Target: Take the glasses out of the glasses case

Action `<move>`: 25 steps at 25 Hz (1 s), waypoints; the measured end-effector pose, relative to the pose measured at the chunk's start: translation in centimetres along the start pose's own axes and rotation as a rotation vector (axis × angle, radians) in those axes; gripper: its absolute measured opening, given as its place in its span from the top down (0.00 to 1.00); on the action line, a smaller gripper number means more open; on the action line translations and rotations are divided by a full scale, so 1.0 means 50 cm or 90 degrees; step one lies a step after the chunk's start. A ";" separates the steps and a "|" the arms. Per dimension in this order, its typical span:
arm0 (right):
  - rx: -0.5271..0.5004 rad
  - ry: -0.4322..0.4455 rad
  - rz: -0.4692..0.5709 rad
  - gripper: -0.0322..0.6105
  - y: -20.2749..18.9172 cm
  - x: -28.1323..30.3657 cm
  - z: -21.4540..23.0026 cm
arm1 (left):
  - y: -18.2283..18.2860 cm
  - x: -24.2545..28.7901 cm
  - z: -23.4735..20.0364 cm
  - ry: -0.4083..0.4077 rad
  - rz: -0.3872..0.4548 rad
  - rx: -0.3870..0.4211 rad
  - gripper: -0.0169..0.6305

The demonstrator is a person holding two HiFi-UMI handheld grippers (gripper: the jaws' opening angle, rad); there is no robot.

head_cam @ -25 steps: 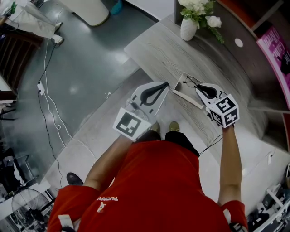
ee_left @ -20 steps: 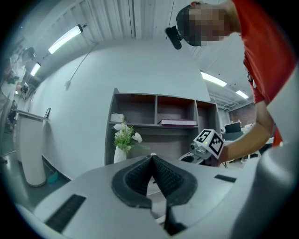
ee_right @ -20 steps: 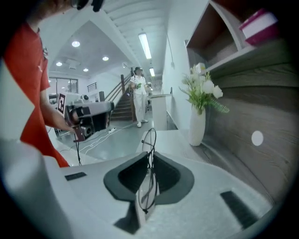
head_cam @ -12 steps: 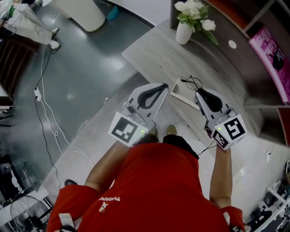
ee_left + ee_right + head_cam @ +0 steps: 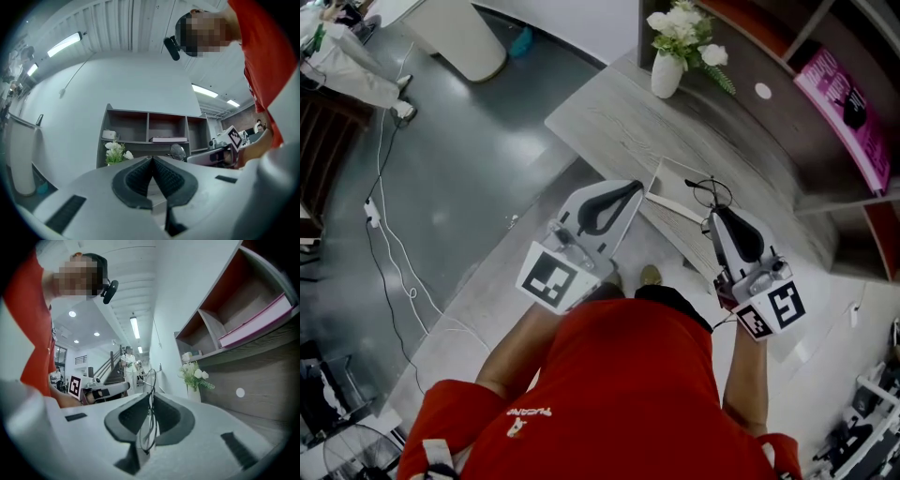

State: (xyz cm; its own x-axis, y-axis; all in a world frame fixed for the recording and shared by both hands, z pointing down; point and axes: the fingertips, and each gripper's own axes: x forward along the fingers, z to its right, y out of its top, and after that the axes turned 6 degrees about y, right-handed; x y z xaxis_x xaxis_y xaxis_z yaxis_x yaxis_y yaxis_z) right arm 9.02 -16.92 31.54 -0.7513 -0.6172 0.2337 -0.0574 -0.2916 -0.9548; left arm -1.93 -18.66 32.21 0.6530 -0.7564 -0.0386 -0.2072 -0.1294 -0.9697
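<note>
**Glasses (image 5: 710, 190) out of the case (image 5: 673, 178), not yet set down**

My right claw (image 5: 719, 214) is clamped on the glasses. In the right gripper view the thin wire frame (image 5: 149, 420) stands edge-on between the two dark pads, and the jaws are closing a touch tighter on it. Nothing else is between them.

From the head view the frame pokes out past the claw tip, at the right edge of the case and, I judge, above it and not inside it. The case lies open on the table (image 5: 609, 122). Its inside looks bare, though part of it is hidden behind the claw.

My left claw (image 5: 633, 189) hangs just left of the case, off the table edge. Its pads meet with nothing between them in the left gripper view (image 5: 151, 161), and it is not touching the case.

As I read it, the main part is done: the glasses are gripped and lifted free. What is left is to carry them well away from the case and put them down on the table. I cannot tell whether the temples are folded or snagged on anything.
</note>
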 end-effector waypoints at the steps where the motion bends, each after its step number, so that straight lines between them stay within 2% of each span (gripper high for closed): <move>1: -0.002 -0.005 0.003 0.89 0.002 -0.005 -0.002 | 0.000 -0.001 0.003 -0.004 0.000 0.000 0.96; 12: -0.018 -0.036 0.018 0.89 0.013 -0.048 -0.039 | 0.009 -0.019 0.043 -0.033 0.004 0.002 0.96; 25: -0.012 -0.053 0.018 0.89 0.002 -0.059 -0.046 | 0.000 -0.023 0.050 -0.041 0.001 -0.007 0.96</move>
State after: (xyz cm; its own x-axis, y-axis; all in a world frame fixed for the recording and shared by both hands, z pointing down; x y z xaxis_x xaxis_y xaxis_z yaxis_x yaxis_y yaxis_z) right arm 9.74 -13.45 30.34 -0.6953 -0.6843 0.2196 -0.0498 -0.2590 -0.9646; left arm -0.85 -16.21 31.63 0.6979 -0.7140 -0.0560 -0.2157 -0.1350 -0.9671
